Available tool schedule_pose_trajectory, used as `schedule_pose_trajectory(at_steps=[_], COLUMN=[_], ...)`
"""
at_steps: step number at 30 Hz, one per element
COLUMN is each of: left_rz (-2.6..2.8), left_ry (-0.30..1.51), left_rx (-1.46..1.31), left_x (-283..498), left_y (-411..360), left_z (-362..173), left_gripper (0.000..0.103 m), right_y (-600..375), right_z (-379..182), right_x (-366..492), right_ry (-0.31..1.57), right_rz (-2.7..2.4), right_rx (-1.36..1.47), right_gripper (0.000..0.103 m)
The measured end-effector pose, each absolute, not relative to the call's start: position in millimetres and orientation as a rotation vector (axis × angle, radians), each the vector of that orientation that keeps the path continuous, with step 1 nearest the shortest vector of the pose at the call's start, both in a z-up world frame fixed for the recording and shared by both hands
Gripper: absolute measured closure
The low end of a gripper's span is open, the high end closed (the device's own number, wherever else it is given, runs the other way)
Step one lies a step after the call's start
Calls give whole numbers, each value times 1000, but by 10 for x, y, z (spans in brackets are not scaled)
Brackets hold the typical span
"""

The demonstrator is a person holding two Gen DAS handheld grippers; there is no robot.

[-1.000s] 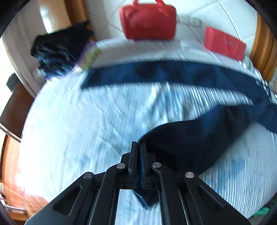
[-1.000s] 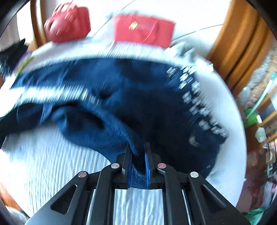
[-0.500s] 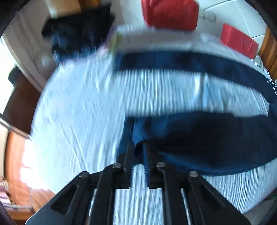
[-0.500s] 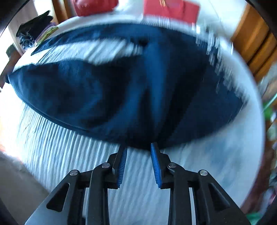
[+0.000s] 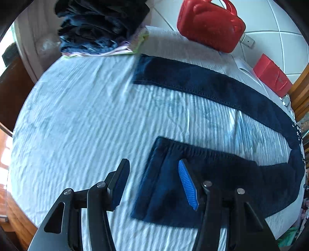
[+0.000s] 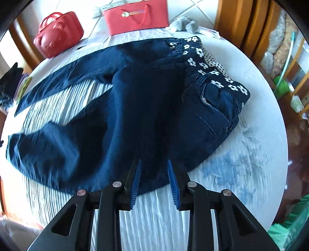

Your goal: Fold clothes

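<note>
Across a round bench (image 6: 251, 154) draped in a pale, ribbed, crinkled cloth lies a pair of dark blue jeans (image 6: 154, 100), spread flat with the two legs apart in a V. Its waistband (image 6: 218, 81) sits toward the right side, trimmed with white flowers and a dotted lining; the far leg (image 5: 202, 85) runs along the back edge of the bench, and the near leg (image 5: 202, 185) lies toward the front, its hem squared off and flat.

My reading is that only the laying-out is done: the garment is smoothed open, but no fold is made yet. The legs have to be brought together and the length doubled over before it can join the stack of dark folded clothes (image 5: 98, 27) at the far left rim.

The left gripper (image 5: 152, 179) hovers over the hem of the near leg, its jaws opening and wide apart; the cloth lies below them, not pinched. The right gripper (image 6: 154, 179) hangs over the near edge of the jeans at the thigh, jaws partly spread, with nothing pressed between the blue ridged pads (image 6: 173, 185).

The denim looks heavy and soft, with stitched seams and a riveted pocket (image 6: 216, 108). Behind stand a glossy red hard case (image 5: 210, 25) and a flat red paper bag (image 6: 137, 15)
</note>
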State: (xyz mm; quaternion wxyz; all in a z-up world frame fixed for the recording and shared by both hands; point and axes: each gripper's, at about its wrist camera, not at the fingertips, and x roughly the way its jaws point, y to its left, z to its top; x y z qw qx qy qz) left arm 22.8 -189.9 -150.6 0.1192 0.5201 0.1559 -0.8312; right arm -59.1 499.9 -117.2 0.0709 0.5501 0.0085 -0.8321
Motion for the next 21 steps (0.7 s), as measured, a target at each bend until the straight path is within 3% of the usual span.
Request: schedule_pose_trajectory(at_steps=[5,6,7,8,17,21], left_rz=[-2450,-2460,-2461,-2445,-2287,-2216], left_ry=[474,444,414,385,209,223], left_rx=[1648,1650,1643,1617,1253,1377], left_x=[-80,-84,-80,-62,275,156], left_y=[-1708,-1622,-1555,-1525,-1688,-1866], left_z=[-1792,-1793,-1771,-1701,-741,-977], left_gripper=[50,60,102,100,100,91], right_y=[5107,5134,5151,5195,5547,5705], right_z=[-1210,-1212,-1228,-1242,-1303,-1378], right_x=[-573,-568,-558,-543,-559,-655], right_ry=[-32,-37,-42,-52,-153,-238], right_rz=[-2535,-2542,-2549,-2556,-2594,-2562], right_rx=[1682,1690,1698,1706,1699,1680], right_gripper=[74,73,69,64,64,63])
